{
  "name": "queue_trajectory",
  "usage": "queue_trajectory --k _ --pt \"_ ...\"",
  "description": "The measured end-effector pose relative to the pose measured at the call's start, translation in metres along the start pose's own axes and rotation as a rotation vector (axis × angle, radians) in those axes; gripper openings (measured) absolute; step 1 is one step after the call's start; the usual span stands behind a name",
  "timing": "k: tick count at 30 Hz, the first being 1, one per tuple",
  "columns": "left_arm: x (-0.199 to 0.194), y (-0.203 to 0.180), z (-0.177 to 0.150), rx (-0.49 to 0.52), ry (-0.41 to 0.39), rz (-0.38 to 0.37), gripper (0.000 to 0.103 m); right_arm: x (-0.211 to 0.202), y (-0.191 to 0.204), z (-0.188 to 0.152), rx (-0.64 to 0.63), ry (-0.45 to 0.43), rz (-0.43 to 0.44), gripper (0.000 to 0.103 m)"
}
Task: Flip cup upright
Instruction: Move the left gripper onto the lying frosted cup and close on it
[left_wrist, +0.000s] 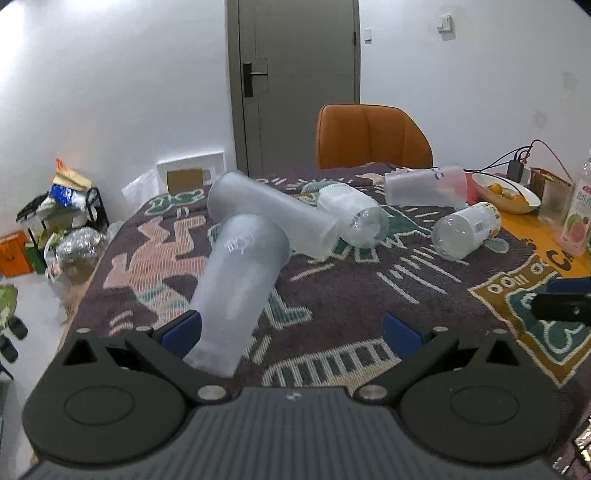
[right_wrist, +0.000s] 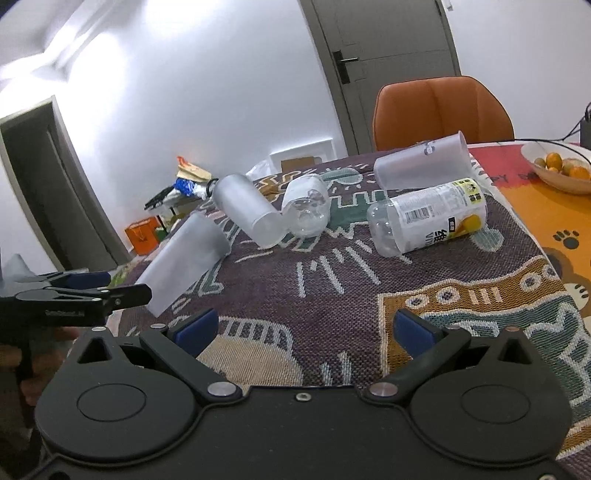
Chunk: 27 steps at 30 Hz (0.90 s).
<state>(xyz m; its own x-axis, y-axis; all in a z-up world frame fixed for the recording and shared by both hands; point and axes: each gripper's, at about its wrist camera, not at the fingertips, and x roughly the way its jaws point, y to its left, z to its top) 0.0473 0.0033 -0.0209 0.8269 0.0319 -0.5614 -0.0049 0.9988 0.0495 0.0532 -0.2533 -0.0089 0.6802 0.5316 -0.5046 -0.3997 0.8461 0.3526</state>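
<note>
A frosted plastic cup (left_wrist: 240, 280) leans tilted, its narrow base down beside my left gripper's left finger (left_wrist: 183, 330). My left gripper (left_wrist: 291, 332) is open; the cup touches only that left pad, as far as I can tell. In the right wrist view the same cup (right_wrist: 184, 258) stands tilted by the left gripper's fingers (right_wrist: 92, 288). My right gripper (right_wrist: 304, 328) is open and empty above the patterned cloth. A second frosted cup (left_wrist: 269, 216) lies on its side behind. A third (left_wrist: 424, 190) lies at the back.
Two clear plastic bottles (left_wrist: 352, 214) (left_wrist: 465, 230) lie on the cloth. A bowl of oranges (left_wrist: 506, 192), a juice bottle (left_wrist: 580, 218) and cables sit at the right. An orange chair (left_wrist: 369, 136) stands behind the table. Clutter sits on the floor at left (left_wrist: 62, 221).
</note>
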Motion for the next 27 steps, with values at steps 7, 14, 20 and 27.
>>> queue_trajectory --k 7,14,20,27 --pt "0.027 0.013 0.011 0.007 0.023 0.01 0.103 0.01 -0.011 0.004 0.04 -0.019 0.005 0.103" --pt "0.054 0.021 0.016 0.027 0.074 0.007 0.102 0.021 -0.014 0.006 0.042 -0.02 0.022 0.103" --pt "0.077 0.026 0.019 0.071 0.127 0.022 0.101 0.031 -0.017 0.005 0.058 -0.013 0.015 0.103" --pt "0.098 0.035 0.022 0.086 0.164 0.034 0.101 0.042 -0.02 -0.001 0.075 0.001 0.003 0.103"
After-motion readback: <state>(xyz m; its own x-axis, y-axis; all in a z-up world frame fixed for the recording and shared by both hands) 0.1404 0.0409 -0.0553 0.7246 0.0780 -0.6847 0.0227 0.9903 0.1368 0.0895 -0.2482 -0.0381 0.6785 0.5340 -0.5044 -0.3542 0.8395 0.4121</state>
